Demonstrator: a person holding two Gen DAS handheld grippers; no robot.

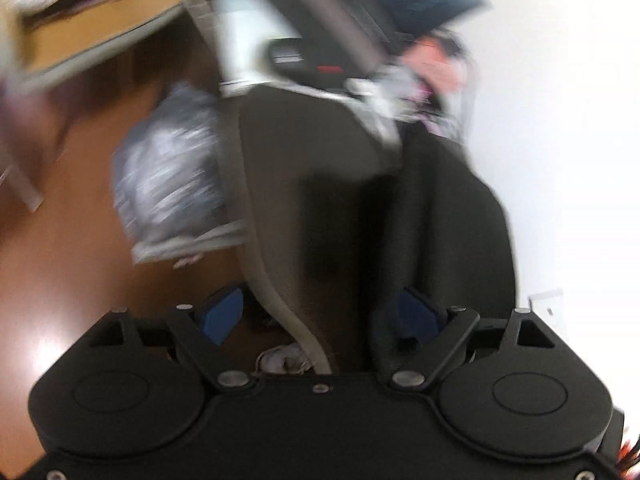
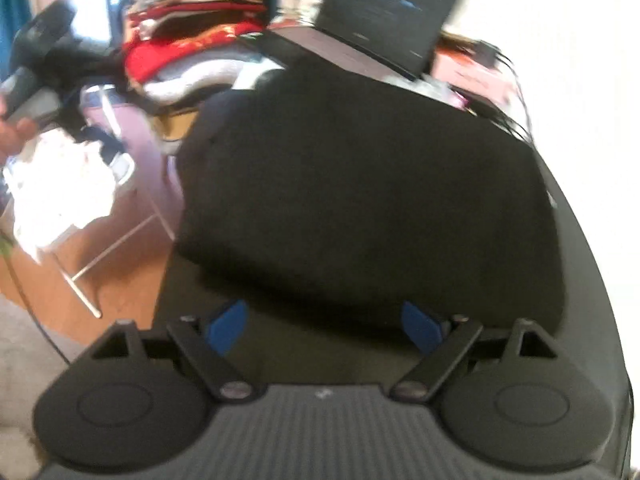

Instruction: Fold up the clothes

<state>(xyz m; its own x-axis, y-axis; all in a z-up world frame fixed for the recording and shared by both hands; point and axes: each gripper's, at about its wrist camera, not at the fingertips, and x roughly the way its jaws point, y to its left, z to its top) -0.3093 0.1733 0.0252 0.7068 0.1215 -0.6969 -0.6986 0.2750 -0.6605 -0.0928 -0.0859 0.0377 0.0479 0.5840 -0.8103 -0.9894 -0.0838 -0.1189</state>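
1. Dark garment [image 2: 360,200] lying in a folded slab on the black tabletop [image 2: 592,280], right in front of the right gripper [image 2: 324,326].
2. Looks soft, limp and light; likely to sag and slide open if lifted by one layer.
3. Best hold, at a guess: near edge, pinching all layers together.
4. Near-black, matte, thick-looking; a pale band [image 1: 276,280] edging it in the left view.
5. Right jaws apart, empty.
6. Left gripper [image 1: 324,316] jaws apart too, cloth between but unpinched.
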